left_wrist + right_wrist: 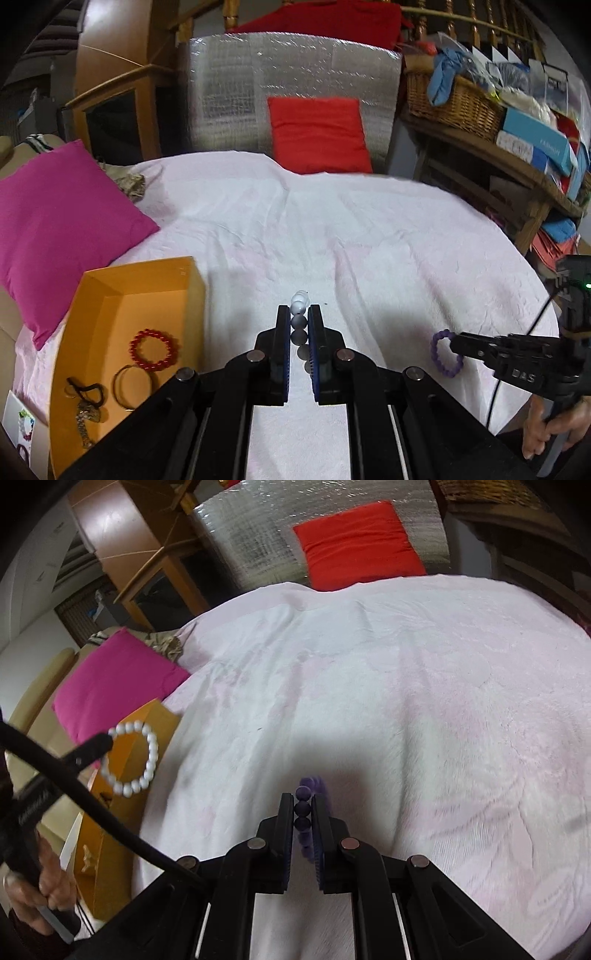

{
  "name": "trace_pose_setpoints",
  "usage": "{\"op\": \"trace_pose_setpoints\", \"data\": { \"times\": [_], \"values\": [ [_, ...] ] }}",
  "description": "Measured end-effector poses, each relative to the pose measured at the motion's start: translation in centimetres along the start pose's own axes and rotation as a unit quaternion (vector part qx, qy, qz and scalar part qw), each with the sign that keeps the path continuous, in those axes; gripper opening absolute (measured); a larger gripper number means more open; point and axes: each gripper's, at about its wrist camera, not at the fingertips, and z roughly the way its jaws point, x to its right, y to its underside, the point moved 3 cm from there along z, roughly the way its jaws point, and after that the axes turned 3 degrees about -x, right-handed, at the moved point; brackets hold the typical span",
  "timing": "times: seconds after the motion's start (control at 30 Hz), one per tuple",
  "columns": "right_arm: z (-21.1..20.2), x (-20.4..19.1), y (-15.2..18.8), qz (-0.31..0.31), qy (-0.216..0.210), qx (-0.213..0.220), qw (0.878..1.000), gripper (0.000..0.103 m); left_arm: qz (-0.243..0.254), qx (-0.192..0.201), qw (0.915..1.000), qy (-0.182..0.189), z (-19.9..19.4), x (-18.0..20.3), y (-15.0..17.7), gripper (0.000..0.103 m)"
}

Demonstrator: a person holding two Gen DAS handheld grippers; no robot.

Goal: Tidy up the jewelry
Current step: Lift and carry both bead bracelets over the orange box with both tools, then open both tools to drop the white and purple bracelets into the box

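My left gripper (299,314) is shut on a white bead bracelet (300,325), held above the pale pink bedspread (332,229); in the right wrist view that white bracelet (149,760) hangs as a full ring off the left gripper (105,743), over the orange box (125,812). My right gripper (303,801) is shut on a purple bead bracelet (303,806); the left wrist view shows this purple bracelet (439,349) dangling from the right gripper (452,341). The orange box (110,295) lies at lower left, holding a red bead bracelet (152,349), a dark bangle (129,386) and a metal chain piece (86,417).
A magenta cushion (59,225) lies left of the box, and a red cushion (317,134) leans on a silver panel (258,85) at the back. A wooden shelf with a wicker basket (454,99) and boxes stands at right. A hand (546,432) grips the right tool's handle.
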Motion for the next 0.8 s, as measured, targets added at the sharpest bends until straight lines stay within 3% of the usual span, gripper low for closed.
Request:
{"op": "trace_pose_setpoints", "data": {
  "times": [0.33, 0.5, 0.67, 0.8],
  "values": [
    [-3.2, -8.1, -1.5, -0.052, -0.055, 0.019, 0.997, 0.011, -0.064, 0.037, 0.9965, -0.040, -4.6, -7.2, 0.2, 0.009],
    [-2.9, -13.7, -2.2, -0.088, -0.097, 0.014, 0.991, 0.011, -0.119, 0.052, 0.9864, -0.101, -6.9, -14.1, 1.2, 0.009],
    [-1.5, -18.7, -1.7, -0.123, -0.137, -0.001, 0.983, 0.011, -0.174, 0.035, 0.9735, -0.144, -7.2, -20.2, 3.6, 0.009],
    [0.8, -21.9, -1.0, -0.139, -0.170, -0.021, 0.975, 0.011, -0.188, 0.014, 0.9697, -0.156, -6.2, -22.2, 4.7, 0.009]
  ]
}}
